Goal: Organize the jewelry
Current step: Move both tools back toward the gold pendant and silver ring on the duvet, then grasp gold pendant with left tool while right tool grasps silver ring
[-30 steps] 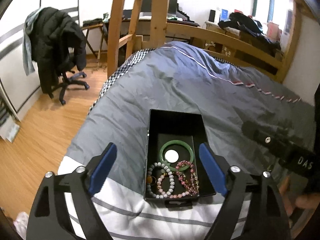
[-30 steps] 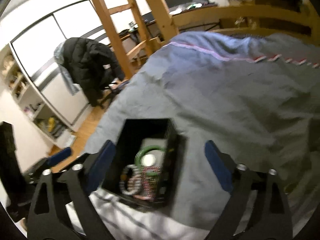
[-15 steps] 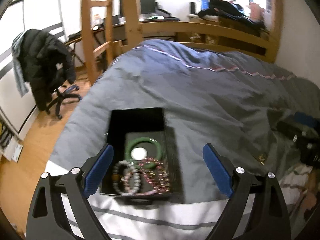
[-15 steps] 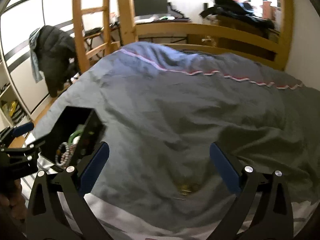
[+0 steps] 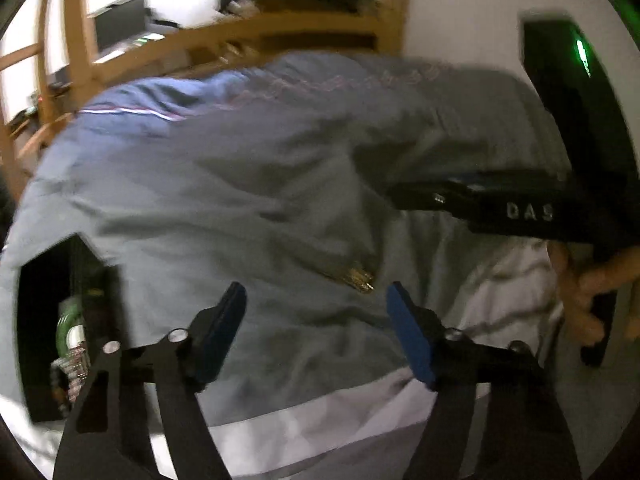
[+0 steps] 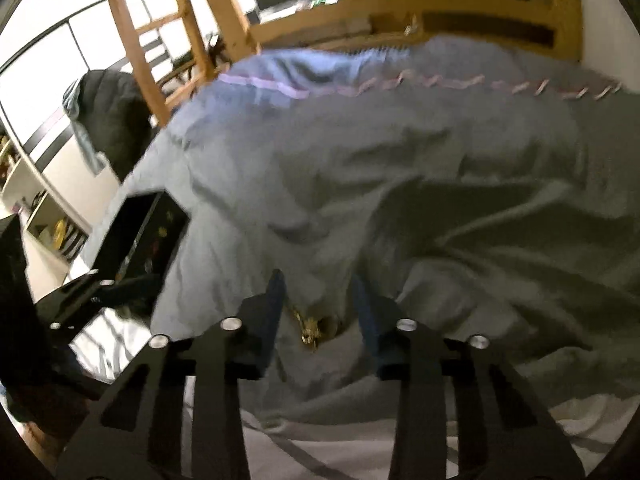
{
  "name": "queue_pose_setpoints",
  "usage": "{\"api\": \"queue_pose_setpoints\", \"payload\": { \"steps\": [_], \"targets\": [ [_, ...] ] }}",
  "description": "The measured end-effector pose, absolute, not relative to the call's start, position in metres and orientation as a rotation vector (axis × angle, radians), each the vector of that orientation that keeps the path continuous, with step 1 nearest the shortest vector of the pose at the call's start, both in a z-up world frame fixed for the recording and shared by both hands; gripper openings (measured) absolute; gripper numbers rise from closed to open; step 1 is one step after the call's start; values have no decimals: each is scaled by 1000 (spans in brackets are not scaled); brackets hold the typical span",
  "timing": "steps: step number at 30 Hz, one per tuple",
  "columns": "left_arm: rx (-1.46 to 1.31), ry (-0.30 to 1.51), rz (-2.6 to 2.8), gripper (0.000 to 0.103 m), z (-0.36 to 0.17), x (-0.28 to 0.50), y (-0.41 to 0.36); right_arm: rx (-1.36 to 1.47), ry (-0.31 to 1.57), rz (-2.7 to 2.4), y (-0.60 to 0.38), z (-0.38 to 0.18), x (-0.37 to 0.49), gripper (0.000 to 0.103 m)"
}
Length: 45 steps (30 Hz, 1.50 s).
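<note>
Left-wrist view, read from left to right. A black jewelry box (image 5: 44,320) is seen at the left edge, resting on the grey duvet (image 5: 248,184); a green bangle (image 5: 66,326) and beaded bracelets (image 5: 70,364) are partly visible inside it, blurred. The left gripper (image 5: 316,300) is shown in the lower middle with its blue-padded fingers (image 5: 408,336) spread apart; the jaws have just been closing, and nothing but bedding lies between them. A small gold jewelry piece (image 5: 358,278) is seen on the duvet just beyond the fingertips, nearer the right-hand finger and untouched by either. At the right edge the right gripper (image 5: 404,192) is seen from the side, gripped by a hand (image 5: 588,292).

Right-wrist view, read from left to right. The same box (image 6: 136,236) is seen at the left on the bed, well apart from the right gripper (image 6: 318,286). This gripper's fingers are drawn fairly close together, the jaws having just been closing, and the gold piece (image 6: 310,330) lies on the duvet (image 6: 440,184) between them. Whether the pads already press on it cannot be told, since the picture is blurred. A wooden bed frame (image 6: 400,8) is seen behind.
</note>
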<state>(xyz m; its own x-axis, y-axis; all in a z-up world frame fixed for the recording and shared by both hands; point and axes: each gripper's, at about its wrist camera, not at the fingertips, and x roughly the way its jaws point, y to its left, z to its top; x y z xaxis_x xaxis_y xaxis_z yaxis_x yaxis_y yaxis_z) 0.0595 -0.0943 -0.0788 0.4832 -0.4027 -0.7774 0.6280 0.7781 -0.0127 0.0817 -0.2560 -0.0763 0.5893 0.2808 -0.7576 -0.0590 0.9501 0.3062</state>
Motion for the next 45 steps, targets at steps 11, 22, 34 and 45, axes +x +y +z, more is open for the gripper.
{"api": "queue_pose_setpoints", "payload": {
  "steps": [11, 22, 34, 45],
  "targets": [
    [323, 976, -744, 61, -132, 96, -132, 286, 1096, 210, -249, -150, 109, 35],
    [279, 1065, -757, 31, -147, 108, -130, 264, 1071, 174, -254, -148, 112, 20],
    [273, 1037, -751, 10, -135, 108, -128, 462, 933, 181, -279, -126, 105, 20],
    [252, 988, -739, 9, -114, 109, -121, 476, 912, 176, -287, -125, 102, 20]
  ]
}}
